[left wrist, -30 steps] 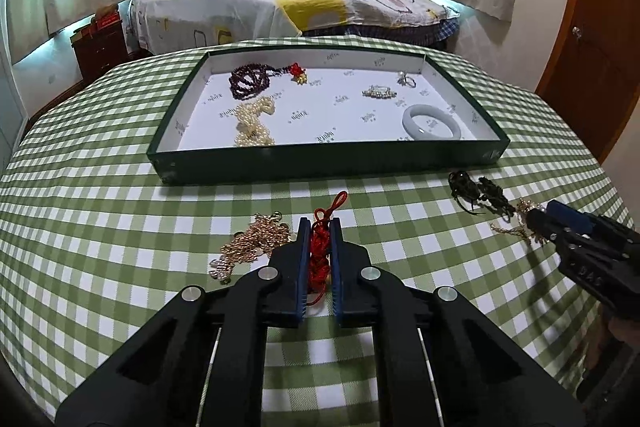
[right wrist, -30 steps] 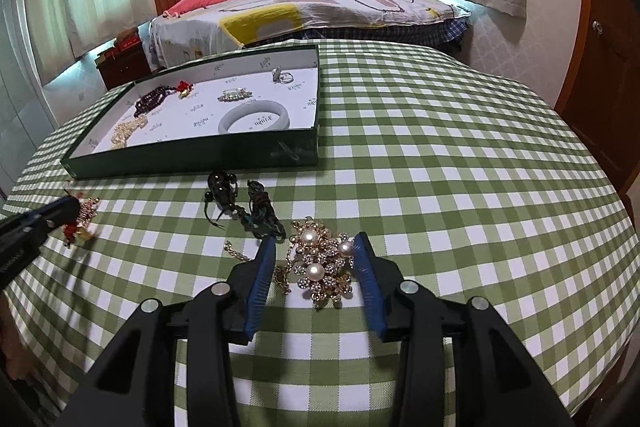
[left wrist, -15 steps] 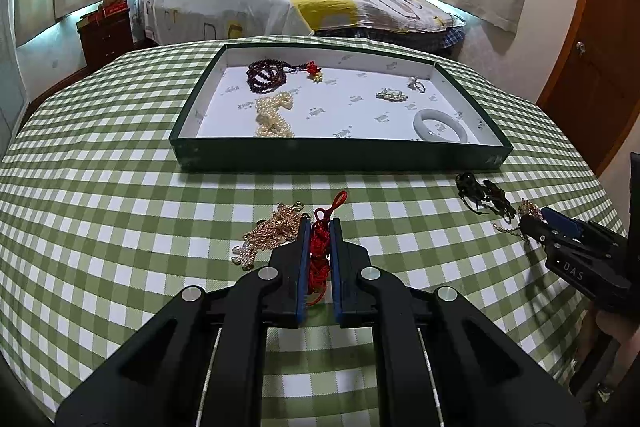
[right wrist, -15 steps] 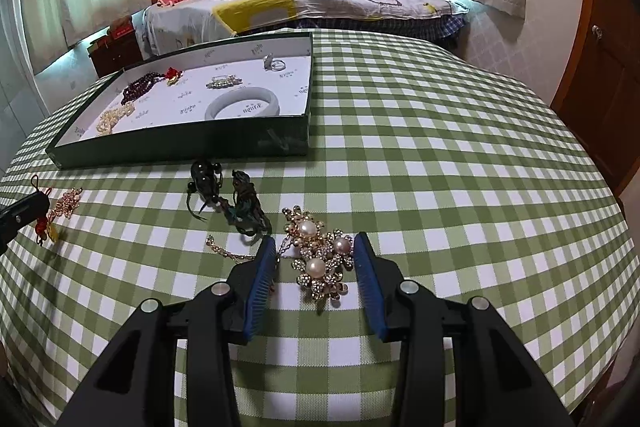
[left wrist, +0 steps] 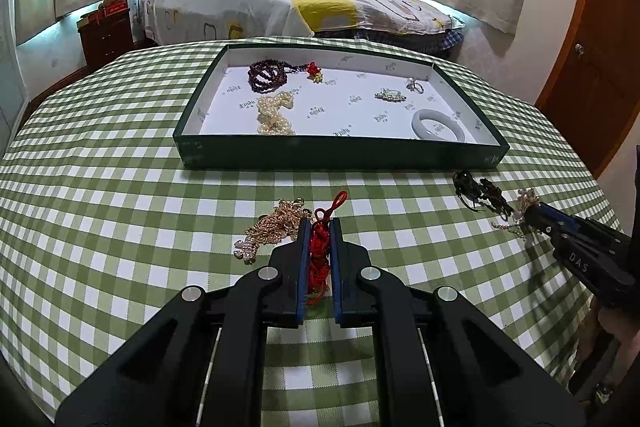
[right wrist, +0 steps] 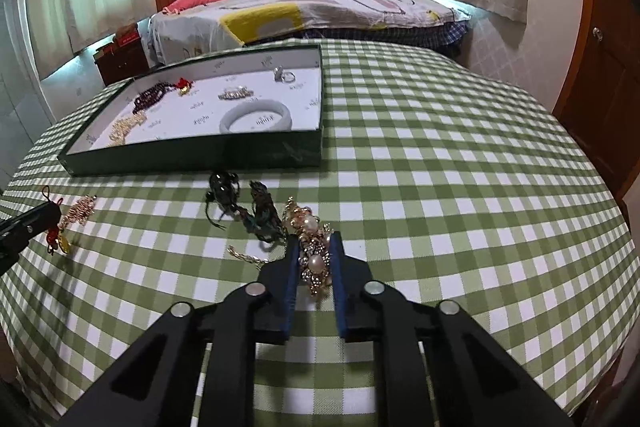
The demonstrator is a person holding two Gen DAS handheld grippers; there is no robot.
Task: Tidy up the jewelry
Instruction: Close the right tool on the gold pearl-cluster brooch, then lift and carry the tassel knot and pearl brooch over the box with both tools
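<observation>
Nearest, the left gripper [left wrist: 319, 227] is clamped on a red knotted cord [left wrist: 320, 247], gold chain [left wrist: 276, 225] just beside it on the checked tablecloth [left wrist: 120, 227]. The right gripper [right wrist: 314, 247] pinches a pearl brooch [right wrist: 314, 255]; dark bracelets [right wrist: 244, 207] lie loose nearby. Toward the far edge, the green tray [left wrist: 340, 157] holds beads, pearls, a bangle and a ring. Roughly half looks sorted.
</observation>
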